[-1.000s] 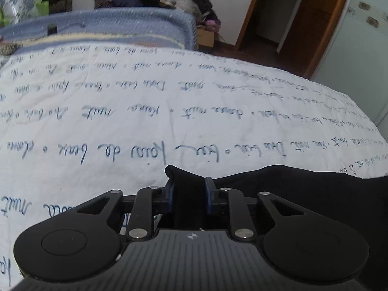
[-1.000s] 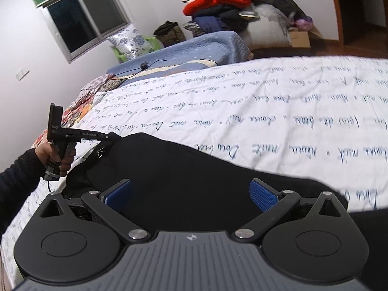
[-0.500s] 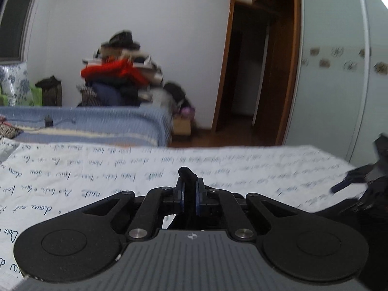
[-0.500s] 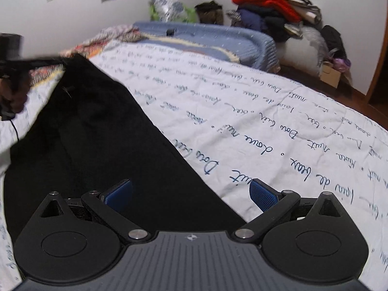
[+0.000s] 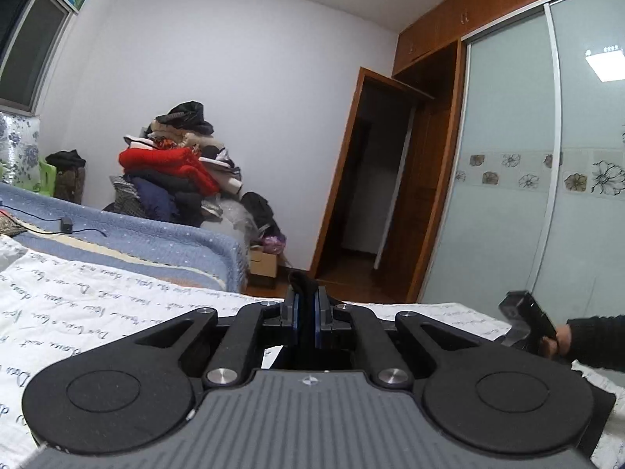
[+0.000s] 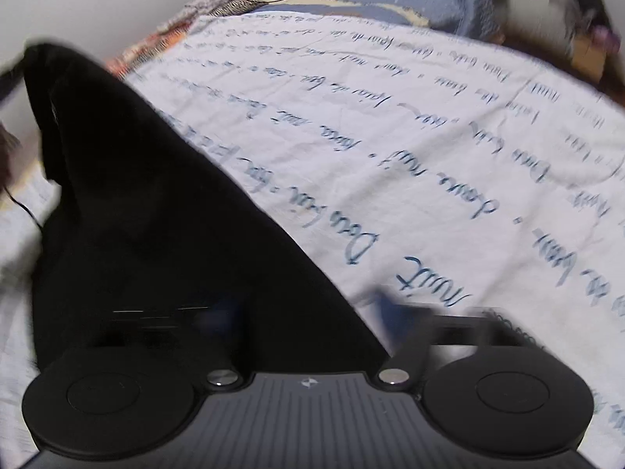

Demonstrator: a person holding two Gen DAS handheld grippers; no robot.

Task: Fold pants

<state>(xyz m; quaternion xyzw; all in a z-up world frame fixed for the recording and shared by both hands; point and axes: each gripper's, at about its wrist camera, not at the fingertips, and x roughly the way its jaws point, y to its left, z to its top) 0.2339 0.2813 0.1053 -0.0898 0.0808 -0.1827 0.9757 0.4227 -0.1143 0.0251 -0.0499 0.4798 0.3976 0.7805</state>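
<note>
The black pants (image 6: 156, 211) stretch from the upper left of the right wrist view down under my right gripper (image 6: 308, 308), over the white bedspread (image 6: 429, 156) with blue handwriting. My left gripper (image 5: 306, 316) is shut on a fold of the pants (image 5: 302, 283), lifted above the bed and pointing at the room. My right gripper is blurred by motion; its fingers (image 6: 390, 305) are mid-way in their travel, so its state is unclear. The right gripper also shows in the left wrist view (image 5: 527, 324), held by a hand at the right edge.
A blue-covered bed (image 5: 136, 230) lies behind, with a charger and cable (image 5: 66, 226) on it. A pile of clothes (image 5: 175, 172) stands against the far wall. An open wooden door (image 5: 375, 195) and a glass-front wardrobe (image 5: 547, 179) are at the right.
My left gripper has risen and tilted up with the pants corner in it. My right gripper has swung down closer over the pants, and its fingers are moving inward.
</note>
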